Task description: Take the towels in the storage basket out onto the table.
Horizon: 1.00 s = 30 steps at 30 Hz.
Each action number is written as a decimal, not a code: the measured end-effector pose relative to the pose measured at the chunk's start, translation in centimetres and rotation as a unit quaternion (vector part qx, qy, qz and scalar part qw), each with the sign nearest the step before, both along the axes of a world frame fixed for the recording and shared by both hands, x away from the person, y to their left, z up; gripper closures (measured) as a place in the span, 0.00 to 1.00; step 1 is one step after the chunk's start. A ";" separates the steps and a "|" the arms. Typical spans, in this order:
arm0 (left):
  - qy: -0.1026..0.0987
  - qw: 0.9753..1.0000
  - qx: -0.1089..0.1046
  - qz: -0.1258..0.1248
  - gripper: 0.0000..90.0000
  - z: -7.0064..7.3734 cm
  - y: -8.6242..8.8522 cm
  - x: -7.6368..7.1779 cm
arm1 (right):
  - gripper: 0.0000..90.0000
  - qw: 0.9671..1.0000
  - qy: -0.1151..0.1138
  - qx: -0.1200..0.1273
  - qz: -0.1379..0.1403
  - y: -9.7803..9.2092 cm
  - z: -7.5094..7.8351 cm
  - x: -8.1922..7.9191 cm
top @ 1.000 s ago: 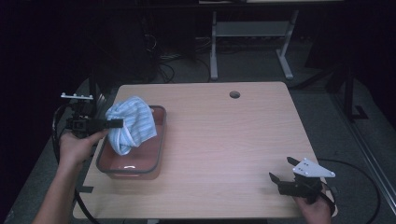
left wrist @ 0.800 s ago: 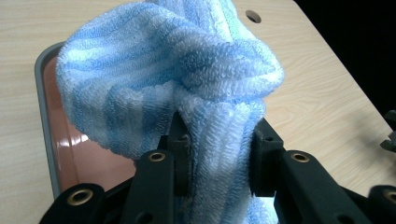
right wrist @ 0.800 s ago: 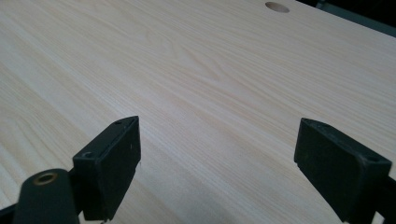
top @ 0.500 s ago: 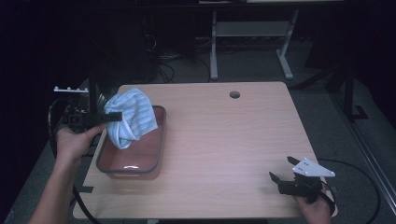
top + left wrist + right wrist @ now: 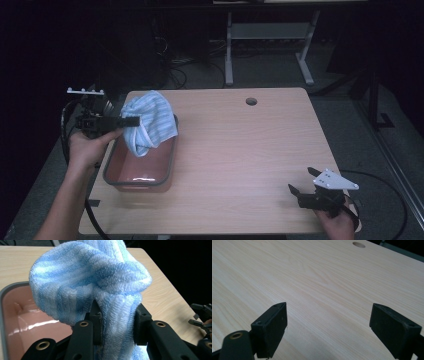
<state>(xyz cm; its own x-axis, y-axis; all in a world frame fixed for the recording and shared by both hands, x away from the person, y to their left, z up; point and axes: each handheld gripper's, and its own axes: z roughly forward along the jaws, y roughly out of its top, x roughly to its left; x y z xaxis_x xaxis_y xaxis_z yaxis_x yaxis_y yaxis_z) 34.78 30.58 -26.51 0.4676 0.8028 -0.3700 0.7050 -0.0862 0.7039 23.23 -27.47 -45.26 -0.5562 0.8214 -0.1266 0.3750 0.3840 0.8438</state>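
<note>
A blue-and-white striped towel (image 5: pixel 149 122) hangs bunched above the far end of a pink bin with a grey rim (image 5: pixel 170 165). My left gripper (image 5: pixel 134 121) is shut on the towel (image 5: pixel 100 287), with the cloth pinched between its jaws and the bin (image 5: pixel 5 305) below. My right gripper (image 5: pixel 300 182) rests at the near right corner of the table, its jaws wide open (image 5: pixel 328 325) over bare wood with nothing between them.
The wooden table (image 5: pixel 250 150) has a round cable hole (image 5: pixel 251 101) near its far edge. The pink bin's inside looks shiny. Cables and a metal stand lie on the dark floor beyond the table.
My left gripper has lifted the towel higher and drawn it slightly left, so it hangs above the bin's far end. The right gripper has stayed put.
</note>
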 end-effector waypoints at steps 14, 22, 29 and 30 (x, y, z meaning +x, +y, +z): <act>0.002 1.000 0.020 -0.023 0.74 0.2 -3.0 0.6 | 0.16 1.000 -0.001 0.000 0.000 0.1 0.1 0.0; 0.002 0.999 0.025 -0.038 0.74 0.2 -4.7 1.0 | 0.16 1.000 -0.002 0.001 -0.002 0.1 0.2 -0.1; 0.003 0.998 0.029 -0.049 0.74 0.0 -6.3 1.3 | 0.16 1.000 -0.002 0.000 0.000 0.1 0.2 -0.1; 0.004 0.998 0.031 -0.051 0.74 0.0 -6.6 1.3 | 0.16 1.000 -0.002 0.000 0.000 0.1 0.2 -0.1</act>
<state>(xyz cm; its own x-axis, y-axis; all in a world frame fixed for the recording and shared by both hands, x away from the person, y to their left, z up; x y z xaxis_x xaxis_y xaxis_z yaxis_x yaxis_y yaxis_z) 36.12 24.02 -26.55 0.5448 0.7729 -0.3254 0.6958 -0.2000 0.6898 23.14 -27.34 -45.05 -0.5553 0.8216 -0.1289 0.3716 0.3838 0.8454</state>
